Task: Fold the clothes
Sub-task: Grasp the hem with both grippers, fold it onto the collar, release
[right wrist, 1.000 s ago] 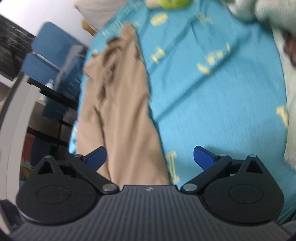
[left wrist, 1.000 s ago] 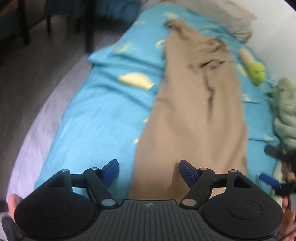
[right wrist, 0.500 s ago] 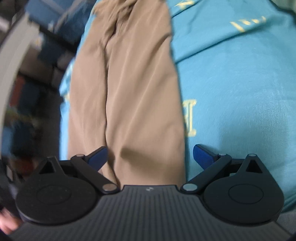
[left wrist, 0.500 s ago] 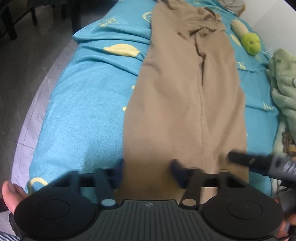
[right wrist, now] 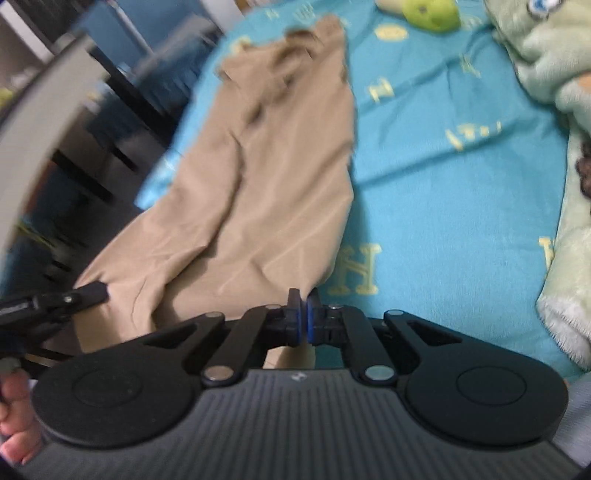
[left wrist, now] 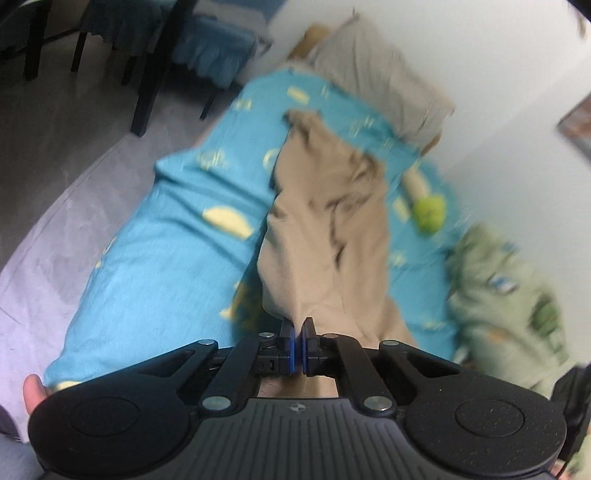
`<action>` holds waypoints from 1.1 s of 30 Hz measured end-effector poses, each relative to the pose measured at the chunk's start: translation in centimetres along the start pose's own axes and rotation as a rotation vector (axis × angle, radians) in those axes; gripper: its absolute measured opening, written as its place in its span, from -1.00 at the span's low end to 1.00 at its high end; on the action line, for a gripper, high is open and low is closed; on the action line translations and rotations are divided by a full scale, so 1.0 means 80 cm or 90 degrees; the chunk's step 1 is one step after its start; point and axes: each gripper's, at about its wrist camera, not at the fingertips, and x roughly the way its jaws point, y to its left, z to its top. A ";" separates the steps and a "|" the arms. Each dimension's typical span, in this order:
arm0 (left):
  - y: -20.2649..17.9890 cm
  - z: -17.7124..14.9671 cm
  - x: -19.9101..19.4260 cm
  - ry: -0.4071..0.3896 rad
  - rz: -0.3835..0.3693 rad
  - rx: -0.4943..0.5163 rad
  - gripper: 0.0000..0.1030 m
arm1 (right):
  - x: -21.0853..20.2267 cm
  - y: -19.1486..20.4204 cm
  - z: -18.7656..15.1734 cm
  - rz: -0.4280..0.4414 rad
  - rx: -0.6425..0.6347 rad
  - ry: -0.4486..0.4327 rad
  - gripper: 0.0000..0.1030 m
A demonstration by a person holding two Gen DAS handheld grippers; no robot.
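Your tan trousers [left wrist: 325, 236] lie lengthwise on the teal bedsheet [left wrist: 173, 266], long axis running from the lower centre of the left wrist frame up toward the upper centre, where the bunched waist end points at the beige pillow [left wrist: 376, 81]. In the right wrist view the same trousers [right wrist: 273, 177] slant from lower left to the top centre.

Your left gripper [left wrist: 296, 345] has just clamped on the near hem, cloth pinched between the blue pads; your right gripper [right wrist: 305, 320] has just snapped closed on the other hem corner (the fabric lifts into both).

Both frames are motion-blurred. The gripper bodies hide the hem edge itself. Yellow letters on the sheet include an "H" [right wrist: 360, 269]; the rest is unreadable. A green plush toy [right wrist: 432, 14] is cut off at the top edge.
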 end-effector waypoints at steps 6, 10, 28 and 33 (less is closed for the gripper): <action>-0.039 0.004 -0.070 -0.075 -0.062 0.010 -0.96 | -0.094 0.011 0.015 0.067 -0.007 -0.093 -0.91; -0.063 -0.017 -0.126 -0.107 -0.100 0.035 -0.96 | -0.155 -0.002 0.003 0.103 -0.004 -0.144 -0.91; -0.098 0.004 -0.099 -0.173 -0.078 0.096 -0.95 | -0.157 -0.021 0.045 0.132 0.025 -0.200 -0.91; -0.087 0.053 0.001 -0.164 -0.025 0.110 -0.95 | -0.077 -0.028 0.102 0.102 0.029 -0.179 -0.91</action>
